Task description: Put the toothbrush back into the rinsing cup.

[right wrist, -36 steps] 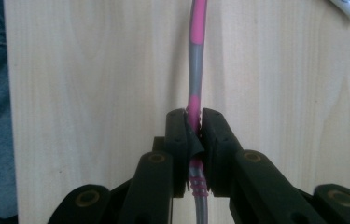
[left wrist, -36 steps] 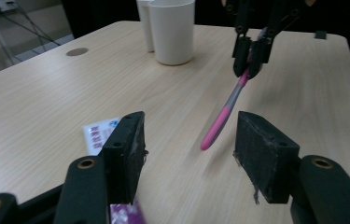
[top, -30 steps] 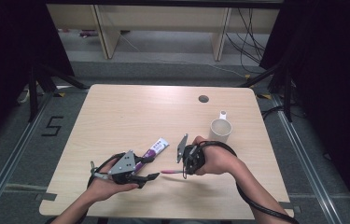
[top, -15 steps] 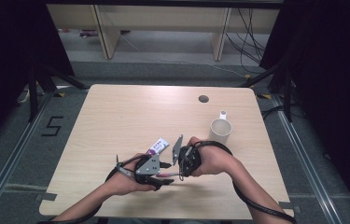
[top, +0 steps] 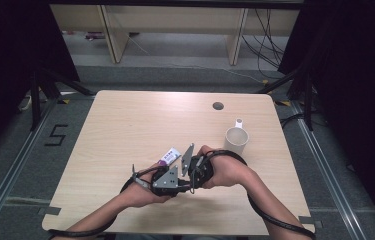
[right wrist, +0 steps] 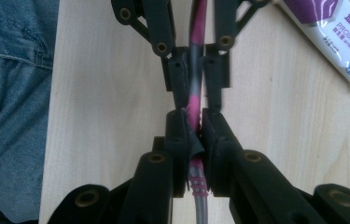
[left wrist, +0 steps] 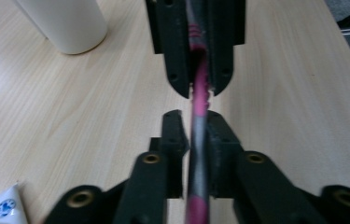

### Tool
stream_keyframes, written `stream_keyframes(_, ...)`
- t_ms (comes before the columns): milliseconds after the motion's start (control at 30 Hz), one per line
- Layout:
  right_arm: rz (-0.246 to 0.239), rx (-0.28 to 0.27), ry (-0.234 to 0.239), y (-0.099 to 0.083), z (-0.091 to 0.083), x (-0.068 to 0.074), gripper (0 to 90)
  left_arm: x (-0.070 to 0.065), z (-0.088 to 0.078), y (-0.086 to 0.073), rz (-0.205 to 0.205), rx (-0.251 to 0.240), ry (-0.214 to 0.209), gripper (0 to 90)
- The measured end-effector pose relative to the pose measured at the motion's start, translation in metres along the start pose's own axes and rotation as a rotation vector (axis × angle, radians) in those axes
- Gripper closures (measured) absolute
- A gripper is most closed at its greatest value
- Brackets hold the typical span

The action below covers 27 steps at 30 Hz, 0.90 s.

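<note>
So both grippers are on the same toothbrush (left wrist: 199,88) here, a pink and grey one, held just above the desk (top: 125,125) near the middle of its front edge. The right gripper (right wrist: 195,128) has its jaws pressed together on the ribbed pink-and-grey stretch of the handle; in the right gripper view you can see the ridges sitting right between the pads. The left gripper (left wrist: 196,128) comes in from the opposite side, nose to nose with it, and its jaws have just been closing, now pinching the grey part of the handle. In the left gripper view the brush runs straight from one set of jaws into the other, with only a short bare bit of pink showing between the two tips.

From the high view the two grippers (top: 182,175) are bunched up together, hands touching or close to it, and the brush itself is pretty much hidden under them.

Other stuff: a toothpaste tube (top: 170,156), white with purple, lies flat on the desk just behind the grippers. A white cup (top: 236,139) stands upright farther toward the right edge, well apart from the hands, handle pointing to the back edge.
</note>
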State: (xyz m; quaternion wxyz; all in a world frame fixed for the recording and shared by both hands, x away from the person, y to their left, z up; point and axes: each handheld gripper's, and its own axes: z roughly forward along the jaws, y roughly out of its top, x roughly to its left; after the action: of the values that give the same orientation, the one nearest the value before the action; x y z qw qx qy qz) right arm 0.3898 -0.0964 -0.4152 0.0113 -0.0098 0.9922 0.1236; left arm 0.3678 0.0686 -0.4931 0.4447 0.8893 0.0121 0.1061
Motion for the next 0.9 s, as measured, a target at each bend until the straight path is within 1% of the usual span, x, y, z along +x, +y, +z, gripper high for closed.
stream_keyframes(33, -0.006, -0.004, -0.003, 0.000, -0.001, 0.000, 81.8, 0.001, -0.001, 0.000, 0.029, 0.009, 0.019, 81.6)
stream_keyframes(67, -0.045, -0.021, -0.003, 0.000, 0.000, -0.003, 81.7, 0.001, -0.002, 0.001, 0.039, 0.012, 0.018, 81.9)
stream_keyframes(100, -0.036, -0.020, 0.004, 0.000, 0.000, -0.003, 81.5, -0.001, -0.001, 0.000, 0.002, 0.002, -0.013, 82.0)
stream_keyframes(133, -0.010, -0.020, -0.007, 0.000, 0.000, -0.001, 80.6, 0.000, -0.001, 0.000, 0.000, 0.003, -0.002, 82.1)
stream_keyframes(167, 0.003, -0.031, -0.021, -0.001, -0.001, -0.001, 77.6, 0.000, -0.002, 0.000, -0.007, -0.001, 0.008, 82.2)
stream_keyframes(200, 0.040, -0.054, -0.023, -0.001, -0.001, -0.001, 74.2, 0.000, -0.002, 0.000, -0.007, -0.001, 0.008, 82.3)
stream_keyframes(233, 0.059, -0.065, -0.028, -0.002, -0.003, -0.002, 69.5, 0.002, -0.004, 0.000, -0.017, 0.004, 0.003, 82.3)
stream_keyframes(267, 0.062, -0.080, -0.030, -0.003, -0.004, -0.003, 67.1, 0.003, -0.005, -0.001, -0.024, 0.002, 0.008, 82.3)
stream_keyframes(300, 0.089, -0.089, -0.041, -0.004, -0.006, -0.003, 64.8, 0.003, -0.006, -0.002, -0.026, 0.007, 0.016, 82.3)
stream_keyframes(333, 0.082, -0.086, -0.060, -0.005, -0.008, -0.004, 62.8, 0.004, -0.007, -0.003, -0.037, 0.008, 0.024, 82.3)
stream_keyframes(367, 0.106, -0.099, -0.069, -0.006, -0.011, -0.004, 59.6, 0.004, -0.007, -0.004, -0.049, 0.000, 0.025, 82.3)
stream_keyframes(400, 0.129, -0.119, -0.072, -0.007, -0.013, -0.004, 57.8, 0.004, -0.008, -0.005, -0.064, -0.005, 0.035, 82.3)
stream_keyframes(433, 0.152, -0.147, -0.081, -0.009, -0.017, -0.004, 55.3, 0.006, -0.009, -0.005, -0.070, -0.010, 0.030, 82.3)
stream_keyframes(467, 0.153, -0.170, -0.089, -0.009, -0.018, -0.005, 53.8, 0.006, -0.010, -0.006, -0.075, -0.012, 0.055, 82.3)
stream_keyframes(500, 0.133, -0.212, -0.113, -0.011, -0.020, -0.007, 52.0, 0.009, -0.013, -0.007, -0.044, -0.001, 0.078, 82.3)
stream_keyframes(533, 0.163, -0.230, -0.109, -0.012, -0.022, -0.007, 50.7, 0.008, -0.013, -0.008, -0.062, -0.012, 0.076, 82.3)
stream_keyframes(567, 0.188, -0.263, -0.097, -0.013, -0.023, -0.005, 49.6, 0.008, -0.014, -0.009, -0.081, -0.024, 0.088, 82.3)
stream_keyframes(600, 0.210, -0.276, -0.130, -0.015, -0.026, -0.004, 49.0, 0.009, -0.016, -0.010, -0.088, -0.024, 0.091, 82.3)
stream_keyframes(633, 0.197, -0.302, -0.167, -0.017, -0.026, -0.006, 49.0, 0.010, -0.018, -0.011, -0.089, -0.021, 0.100, 82.3)
stream_keyframes(667, 0.223, -0.323, -0.181, -0.019, -0.029, -0.005, 48.1, 0.010, -0.019, -0.012, -0.116, -0.035, 0.107, 82.4)
stream_keyframes(700, 0.240, -0.345, -0.193, -0.022, -0.030, -0.005, 47.7, 0.011, -0.021, -0.014, -0.115, -0.039, 0.121, 82.3)
stream_keyframes(733, 0.269, -0.368, -0.208, -0.024, -0.031, -0.004, 47.5, 0.012, -0.023, -0.015, -0.131, -0.052, 0.131, 82.4)
stream_keyframes(767, 0.277, -0.392, -0.226, -0.027, -0.032, -0.003, 47.1, 0.013, -0.025, -0.016, -0.146, -0.063, 0.143, 82.4)
stream_keyframes(800, 0.297, -0.421, -0.246, -0.030, -0.034, -0.003, 46.7, 0.013, -0.025, -0.016, -0.146, -0.063, 0.143, 82.3)
stream_keyframes(833, 0.308, -0.445, -0.258, -0.033, -0.035, -0.002, 46.5, 0.015, -0.028, -0.018, -0.164, -0.085, 0.163, 82.3)
stream_keyframes(867, 0.319, -0.461, -0.263, -0.035, -0.035, -0.001, 46.5, 0.015, -0.029, -0.018, -0.180, -0.100, 0.175, 82.3)
stream_keyframes(900, 0.332, -0.480, -0.277, -0.037, -0.036, -0.001, 46.2, 0.015, -0.029, -0.018, -0.180, -0.100, 0.175, 82.4)
